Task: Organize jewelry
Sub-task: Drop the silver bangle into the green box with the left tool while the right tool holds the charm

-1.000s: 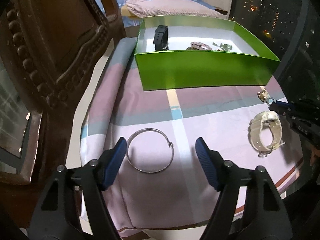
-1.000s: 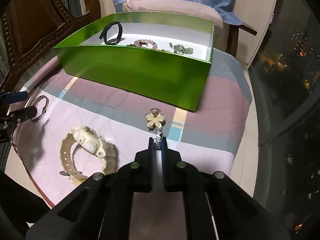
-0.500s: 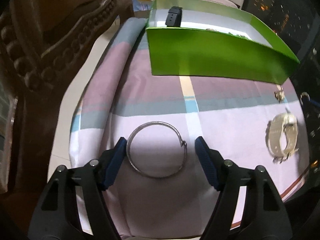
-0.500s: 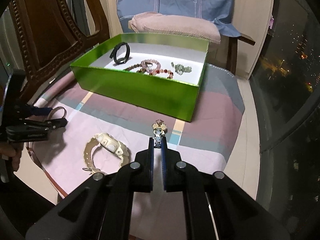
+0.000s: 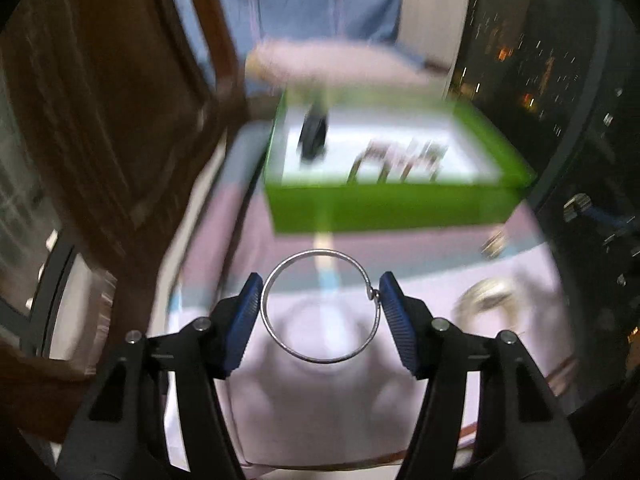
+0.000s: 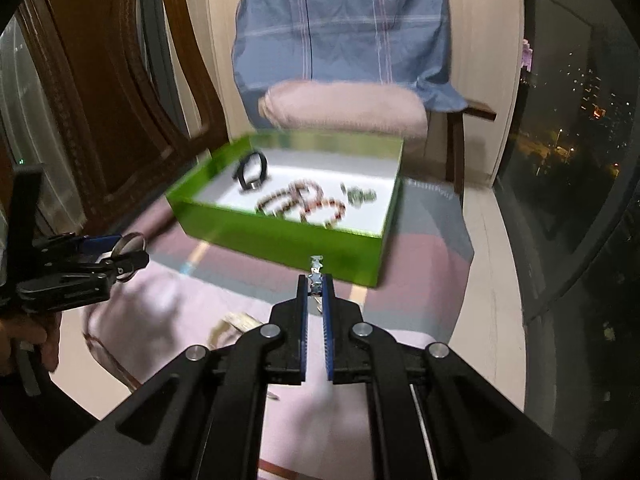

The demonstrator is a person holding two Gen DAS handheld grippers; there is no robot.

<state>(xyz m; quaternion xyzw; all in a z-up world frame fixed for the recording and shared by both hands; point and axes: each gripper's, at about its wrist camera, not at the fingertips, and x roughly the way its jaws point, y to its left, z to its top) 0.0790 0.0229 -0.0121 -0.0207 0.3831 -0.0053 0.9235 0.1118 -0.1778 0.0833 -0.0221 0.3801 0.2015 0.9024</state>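
While my left gripper (image 5: 320,308) clamps the thin silver wire bangle (image 5: 320,306) and my right gripper (image 6: 316,284) pinches the small silvery charm piece (image 6: 315,270), both lifted, I next carry them over the open green cardboard box (image 6: 280,236) and release.

green box (image 5: 392,204) and its contents motion-blurred, cream watch (image 5: 486,300) smeared
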